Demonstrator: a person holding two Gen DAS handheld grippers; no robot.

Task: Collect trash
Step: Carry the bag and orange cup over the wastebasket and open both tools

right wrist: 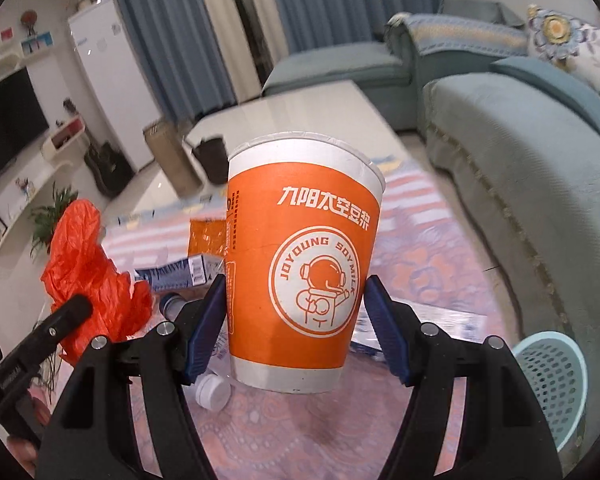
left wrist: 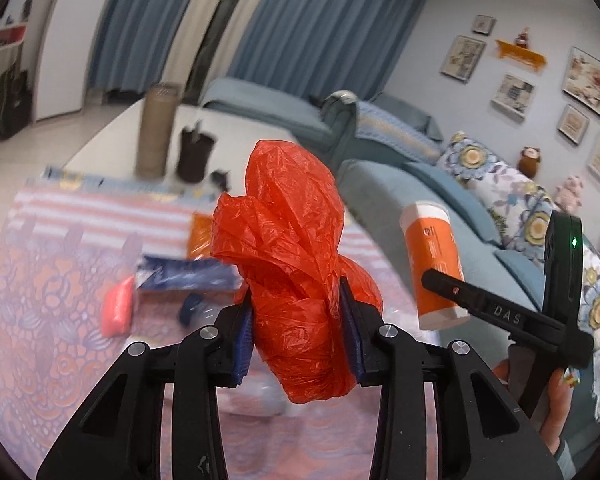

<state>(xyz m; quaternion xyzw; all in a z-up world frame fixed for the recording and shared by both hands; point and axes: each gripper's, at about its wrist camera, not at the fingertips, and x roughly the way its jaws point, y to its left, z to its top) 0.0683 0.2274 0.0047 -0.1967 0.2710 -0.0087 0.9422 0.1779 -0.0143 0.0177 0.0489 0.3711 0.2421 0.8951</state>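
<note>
Gripping a crumpled red bag (left wrist: 296, 280), the left gripper (left wrist: 298, 332) is raised; the right gripper (right wrist: 296, 328) clamps an upright paper cup (right wrist: 300, 264). Blue basket (right wrist: 556, 376) lies near right, closest to the right gripper.

A home living room: ahead of the tongs stands a white coffee table (right wrist: 300, 108) on a patterned rug (left wrist: 60, 300), with a teal sofa (right wrist: 520, 152) to their right, blue curtains (left wrist: 308, 28) beyond, and framed pictures (left wrist: 512, 90) on the wall.
</note>
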